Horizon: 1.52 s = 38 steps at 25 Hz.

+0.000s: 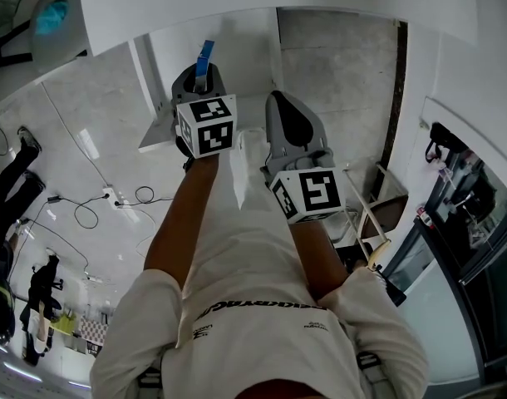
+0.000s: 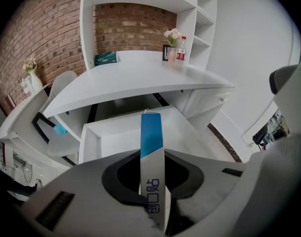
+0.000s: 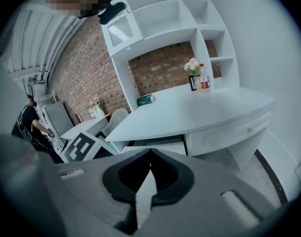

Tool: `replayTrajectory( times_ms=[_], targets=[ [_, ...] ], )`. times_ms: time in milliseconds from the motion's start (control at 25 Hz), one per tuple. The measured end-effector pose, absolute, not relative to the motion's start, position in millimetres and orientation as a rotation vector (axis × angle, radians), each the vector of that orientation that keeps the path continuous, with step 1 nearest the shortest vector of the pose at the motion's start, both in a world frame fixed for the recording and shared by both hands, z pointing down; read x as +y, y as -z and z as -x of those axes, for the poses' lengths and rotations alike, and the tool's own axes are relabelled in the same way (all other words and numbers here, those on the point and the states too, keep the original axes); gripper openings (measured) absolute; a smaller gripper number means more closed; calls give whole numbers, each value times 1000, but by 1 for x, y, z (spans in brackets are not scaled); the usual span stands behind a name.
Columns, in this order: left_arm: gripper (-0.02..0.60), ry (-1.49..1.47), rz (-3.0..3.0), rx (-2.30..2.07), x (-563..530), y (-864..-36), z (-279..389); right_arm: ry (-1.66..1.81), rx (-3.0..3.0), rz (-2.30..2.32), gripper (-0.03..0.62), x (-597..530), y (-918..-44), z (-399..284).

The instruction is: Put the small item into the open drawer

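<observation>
Blue-and-white small item (image 2: 151, 132): flat pack, blue print "创口贴" on the white half. It's clamped edge-on between the left gripper (image 2: 152, 154) fingers, blue end sticking out past the tips. White open drawer (image 2: 106, 125) lies beyond the tips, under the desk (image 2: 140, 78). Bottle (image 2: 181, 49) far past the fingers has a red label, print unreadable. Right gripper (image 3: 149, 154) fingers together, nothing between.

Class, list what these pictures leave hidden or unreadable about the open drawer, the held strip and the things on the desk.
Near end of the open drawer: left gripper view, hidden behind the left gripper.
Lower end of the blue-and-white strip: same view, sunk between the jaws.
Label of the bottle: same view, too small to read.
</observation>
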<state>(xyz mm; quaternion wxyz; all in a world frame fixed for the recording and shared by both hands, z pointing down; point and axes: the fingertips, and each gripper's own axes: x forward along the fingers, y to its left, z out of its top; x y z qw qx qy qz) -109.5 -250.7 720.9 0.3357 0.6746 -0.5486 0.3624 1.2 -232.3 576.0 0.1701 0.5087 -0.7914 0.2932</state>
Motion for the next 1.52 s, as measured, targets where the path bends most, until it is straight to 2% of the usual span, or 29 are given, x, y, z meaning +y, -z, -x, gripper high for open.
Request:
replayTrajectory(
  times_ms=[1520],
  targets=[
    [72,-1017,-1564,-1277,-268,-817,113,-888,-2188,-1435,-3,-252,-612,1]
  ],
)
